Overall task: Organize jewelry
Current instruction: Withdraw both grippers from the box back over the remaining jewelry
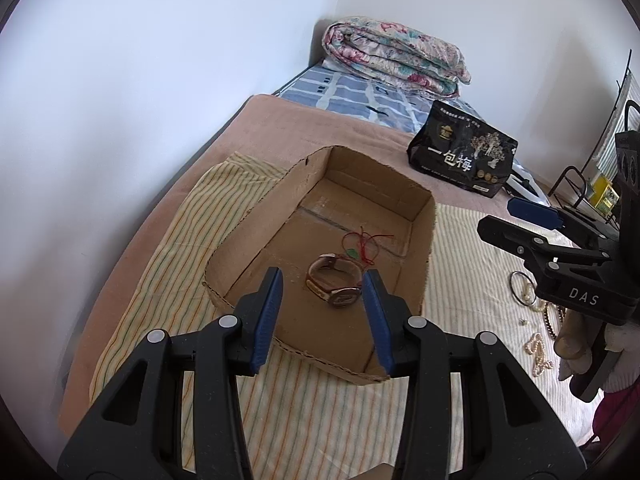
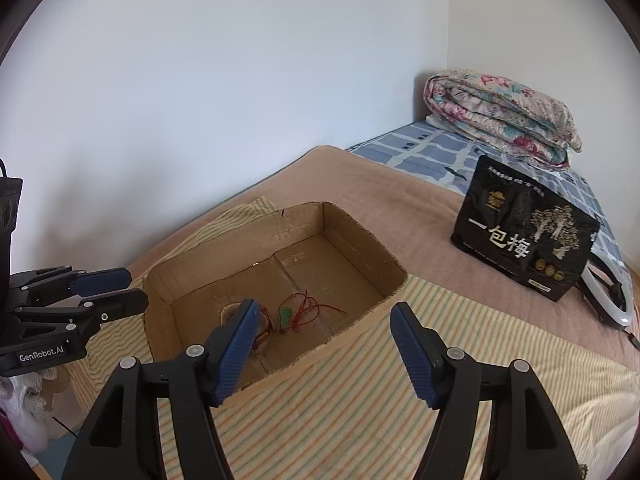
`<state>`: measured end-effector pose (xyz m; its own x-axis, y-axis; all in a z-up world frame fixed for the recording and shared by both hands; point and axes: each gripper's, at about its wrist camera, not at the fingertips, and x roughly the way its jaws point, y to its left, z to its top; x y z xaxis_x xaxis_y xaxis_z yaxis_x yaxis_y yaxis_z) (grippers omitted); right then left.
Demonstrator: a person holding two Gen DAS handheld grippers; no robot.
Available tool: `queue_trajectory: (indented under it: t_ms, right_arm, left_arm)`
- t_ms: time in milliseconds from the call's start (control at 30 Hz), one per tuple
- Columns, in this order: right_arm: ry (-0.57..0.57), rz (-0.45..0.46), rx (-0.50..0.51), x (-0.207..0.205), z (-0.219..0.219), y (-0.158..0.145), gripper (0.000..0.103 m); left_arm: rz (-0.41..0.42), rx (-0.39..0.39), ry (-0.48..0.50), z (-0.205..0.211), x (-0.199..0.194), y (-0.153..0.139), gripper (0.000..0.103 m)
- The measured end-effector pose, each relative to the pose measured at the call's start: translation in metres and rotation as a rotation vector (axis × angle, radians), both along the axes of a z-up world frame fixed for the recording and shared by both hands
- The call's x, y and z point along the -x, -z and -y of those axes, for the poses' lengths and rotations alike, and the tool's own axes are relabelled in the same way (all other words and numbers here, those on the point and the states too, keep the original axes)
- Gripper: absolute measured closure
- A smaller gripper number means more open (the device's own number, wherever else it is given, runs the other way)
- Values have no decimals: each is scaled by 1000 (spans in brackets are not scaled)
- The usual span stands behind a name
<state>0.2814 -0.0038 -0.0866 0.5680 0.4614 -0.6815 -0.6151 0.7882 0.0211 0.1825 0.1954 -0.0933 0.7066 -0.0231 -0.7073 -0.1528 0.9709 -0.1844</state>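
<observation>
An open cardboard box [image 1: 416, 240] lies on a striped cloth on the bed; it also shows in the right wrist view [image 2: 360, 248]. Inside lie a brown-strapped wristwatch [image 1: 334, 282] and a red string with a green pendant [image 1: 360, 246], the string seen again in the right wrist view [image 2: 298, 312]. My left gripper [image 1: 322, 312] is open and empty, hovering above the box's near edge, just short of the watch. My right gripper [image 2: 322, 344] is open and empty above the box's near right corner. Pearl strands [image 1: 538, 354] and a metal bangle [image 1: 522, 288] lie on the cloth to the right.
A black snack bag [image 1: 464, 156] stands behind the box on the pink blanket. A folded floral quilt [image 1: 394, 54] lies at the bed's far end. A white wall runs along the left. A white ring light [image 2: 608, 296] lies at the right.
</observation>
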Motion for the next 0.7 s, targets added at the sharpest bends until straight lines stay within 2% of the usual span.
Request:
queue_trajectory:
  t_ms: [267,433,533,700]
  right_arm:
    - [62,40,0,23,36,-22,17]
    - [116,44,6,35,70,-32,15]
    - [156,63,25,44,93,-36,10]
    - [221,99,50,59,136,-44,10]
  left_arm:
    - [29,-6,41,25,12,-17,61]
    - [42,-9,82,46,18,-26,61]
    - [47,-10,110,60,20,-29,61]
    - [43,-9,158,85,20,-31,61]
